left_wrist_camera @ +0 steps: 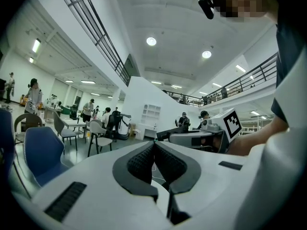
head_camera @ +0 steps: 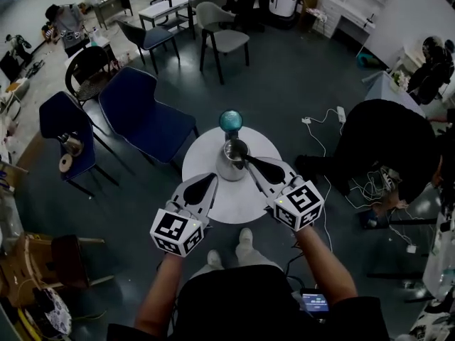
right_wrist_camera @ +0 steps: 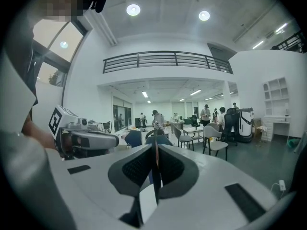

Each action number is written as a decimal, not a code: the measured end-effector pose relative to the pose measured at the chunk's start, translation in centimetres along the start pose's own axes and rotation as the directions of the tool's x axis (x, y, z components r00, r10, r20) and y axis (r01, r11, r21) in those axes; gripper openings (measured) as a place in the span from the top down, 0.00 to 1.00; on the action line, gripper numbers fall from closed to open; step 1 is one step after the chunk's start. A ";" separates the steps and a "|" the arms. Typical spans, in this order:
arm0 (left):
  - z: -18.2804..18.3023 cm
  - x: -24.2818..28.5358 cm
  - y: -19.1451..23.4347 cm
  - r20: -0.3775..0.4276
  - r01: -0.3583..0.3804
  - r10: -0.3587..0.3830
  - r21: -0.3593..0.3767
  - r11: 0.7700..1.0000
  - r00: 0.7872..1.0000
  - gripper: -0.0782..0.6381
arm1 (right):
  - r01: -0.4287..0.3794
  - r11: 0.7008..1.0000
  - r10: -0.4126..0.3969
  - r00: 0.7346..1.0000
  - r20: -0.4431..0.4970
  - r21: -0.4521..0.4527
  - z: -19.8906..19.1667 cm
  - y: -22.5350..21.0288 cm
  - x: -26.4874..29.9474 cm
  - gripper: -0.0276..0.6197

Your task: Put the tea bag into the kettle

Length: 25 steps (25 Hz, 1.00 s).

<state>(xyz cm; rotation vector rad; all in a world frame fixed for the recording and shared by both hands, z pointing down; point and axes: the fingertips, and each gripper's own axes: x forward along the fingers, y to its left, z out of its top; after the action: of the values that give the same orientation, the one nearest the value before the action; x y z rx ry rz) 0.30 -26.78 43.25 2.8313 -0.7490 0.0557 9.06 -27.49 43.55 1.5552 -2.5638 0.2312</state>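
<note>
A steel kettle (head_camera: 231,163) stands open at the middle of a small round white table (head_camera: 234,208). My right gripper (head_camera: 247,161) reaches to the kettle's rim, its tips over the opening. In the right gripper view its jaws (right_wrist_camera: 156,150) are shut on a thin sliver that I take for the tea bag's string or tag; the bag itself is hidden. My left gripper (head_camera: 212,178) hovers over the table just left of the kettle, shut with nothing in it (left_wrist_camera: 154,145). The kettle does not show in either gripper view.
A teal round-topped thing (head_camera: 230,121) stands on the table behind the kettle. Blue chairs (head_camera: 146,119) stand to the left, a black chair (head_camera: 387,144) and floor cables (head_camera: 320,126) to the right. My feet (head_camera: 245,244) are at the table's near edge.
</note>
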 end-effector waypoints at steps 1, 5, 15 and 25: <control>0.0 0.5 -0.1 0.002 -0.008 0.008 -0.003 1.000 1.000 0.87 | -0.009 1.000 0.009 1.000 -0.006 -0.003 0.0 -0.6 0.1 0.91; 0.0 1.6 0.3 0.012 -0.033 0.034 -0.010 0.999 0.999 0.87 | -0.047 0.998 0.046 0.998 -0.036 -0.030 -0.4 -2.3 1.5 0.91; 0.1 4.2 2.0 0.039 -0.137 0.138 -0.031 0.990 0.990 0.87 | -0.136 0.987 0.124 0.983 -0.132 -0.086 -2.1 -6.2 5.5 0.91; -0.7 6.1 3.8 0.031 -0.254 0.255 -0.034 0.967 0.966 0.87 | -0.240 0.942 0.163 0.938 -0.307 -0.235 -5.7 -8.9 9.8 0.91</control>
<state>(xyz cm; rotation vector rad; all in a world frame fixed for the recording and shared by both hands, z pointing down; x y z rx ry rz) 3.75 -32.87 45.26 2.6970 -1.1078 0.0340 12.72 -38.89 51.55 1.0757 -2.4057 0.1089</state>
